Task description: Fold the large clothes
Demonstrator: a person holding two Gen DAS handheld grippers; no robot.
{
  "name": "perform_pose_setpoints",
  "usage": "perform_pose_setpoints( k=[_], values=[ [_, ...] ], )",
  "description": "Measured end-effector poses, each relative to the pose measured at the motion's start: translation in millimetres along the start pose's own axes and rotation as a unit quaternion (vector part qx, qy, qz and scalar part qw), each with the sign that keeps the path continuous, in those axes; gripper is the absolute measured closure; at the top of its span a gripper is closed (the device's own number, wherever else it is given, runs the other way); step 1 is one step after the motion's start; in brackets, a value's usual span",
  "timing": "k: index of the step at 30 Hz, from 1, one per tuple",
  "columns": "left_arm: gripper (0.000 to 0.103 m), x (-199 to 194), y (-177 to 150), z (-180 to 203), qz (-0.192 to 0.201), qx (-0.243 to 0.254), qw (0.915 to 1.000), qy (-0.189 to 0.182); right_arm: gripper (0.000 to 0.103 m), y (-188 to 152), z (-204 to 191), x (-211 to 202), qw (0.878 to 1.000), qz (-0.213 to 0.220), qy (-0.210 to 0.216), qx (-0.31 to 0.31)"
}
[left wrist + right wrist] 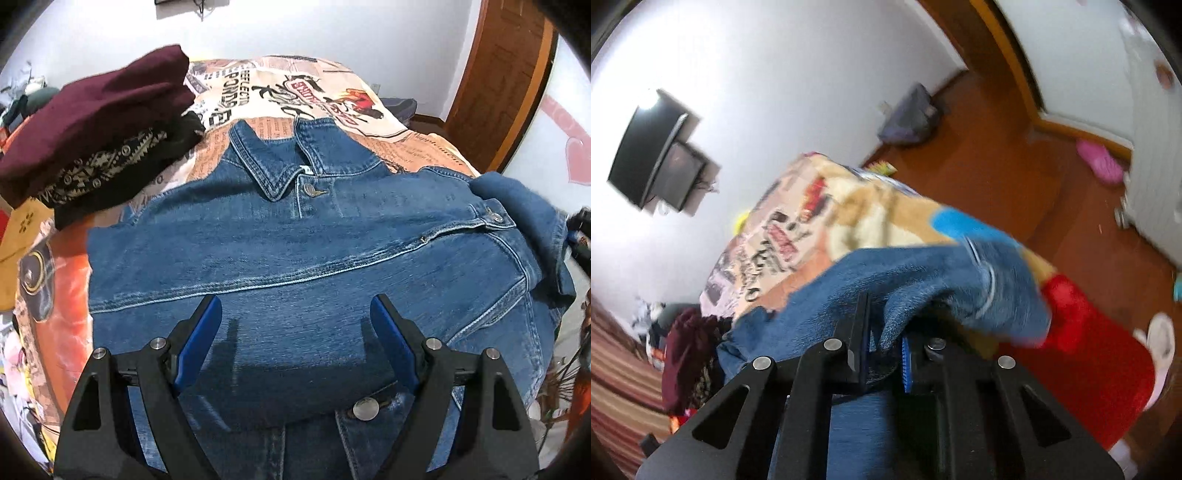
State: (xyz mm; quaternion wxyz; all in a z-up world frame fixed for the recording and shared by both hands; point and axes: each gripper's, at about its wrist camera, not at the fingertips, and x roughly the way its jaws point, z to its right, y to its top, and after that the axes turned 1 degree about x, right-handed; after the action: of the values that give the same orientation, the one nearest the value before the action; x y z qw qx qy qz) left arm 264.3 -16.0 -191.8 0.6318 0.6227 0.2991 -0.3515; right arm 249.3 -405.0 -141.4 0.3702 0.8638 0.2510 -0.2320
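My left hand-held gripper (pixel 295 332) hovers wide open over the denim jacket (pixel 295 229) on the bed (pixel 332 92); right hand-held gripper (pixel 882 354) clamps its sleeve (pixel 923 280). Sleeve fold-in underway, body folds left.

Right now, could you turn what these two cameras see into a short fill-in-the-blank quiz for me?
1. The left gripper hovers with its jaws ____ above the denim jacket.
2. The right gripper is shut on the jacket's ____ fabric.
3. Beside the jacket, the maroon garment tops a ____ of folded clothes.

Missing words: open; blue; stack
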Motion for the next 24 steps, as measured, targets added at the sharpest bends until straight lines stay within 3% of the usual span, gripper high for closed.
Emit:
perform_pose_setpoints(
  k=[4, 7, 12, 18, 24],
  values=[
    [0.021, -12.7, 1.5, -3.6, 0.015, -0.003, 0.9998, -0.007, 0.091, 12.2, -44.6, -22.7, 0.998, 0.028, 0.026, -0.049],
    [0.021, -24.4, 4.2, -6.7, 0.032, -0.008, 0.9994, -0.013, 0.092, 14.0, -96.5, -39.4, 0.992, 0.040, 0.077, -0.092],
    [0.021, -50.0, 4.9, -17.4, 0.065, -0.012, 0.9977, -0.017, 0.092, -11.4, -181.1, -46.5, 0.972, 0.014, 0.145, -0.183],
    [0.021, -80.6, -5.5, -46.8, 0.100, -0.020, 0.9947, 0.005, 0.092, -83.1, -252.6, -11.2, 0.939, -0.084, 0.167, -0.289],
    [0.020, -88.8, -20.7, -83.7, 0.096, -0.048, 0.9939, 0.023, 0.092, -181.4, -247.5, 75.7, 0.910, -0.243, 0.108, -0.318]
  ],
)
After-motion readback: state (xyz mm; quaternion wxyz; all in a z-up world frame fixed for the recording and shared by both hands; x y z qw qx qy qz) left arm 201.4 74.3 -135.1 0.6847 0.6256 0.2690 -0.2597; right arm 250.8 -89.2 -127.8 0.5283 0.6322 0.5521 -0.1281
